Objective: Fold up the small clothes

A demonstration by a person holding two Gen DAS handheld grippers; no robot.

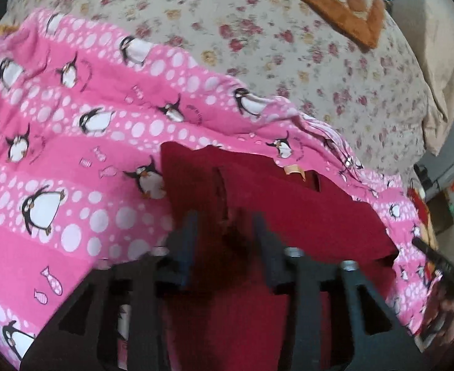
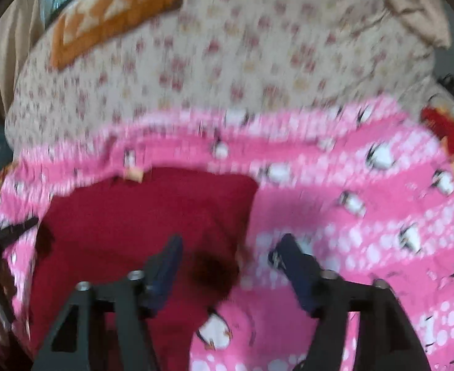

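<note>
**Red garment on penguin blanket, both tools over it**

A bed with a floral sheet carries a pink penguin-print blanket. A dark red garment lies flat on that blanket. The left tool has fingers apart, garment cloth between them; whether they grip cannot be told. The right tool stands apart over the garment's edge. No containers are visible.
</note>
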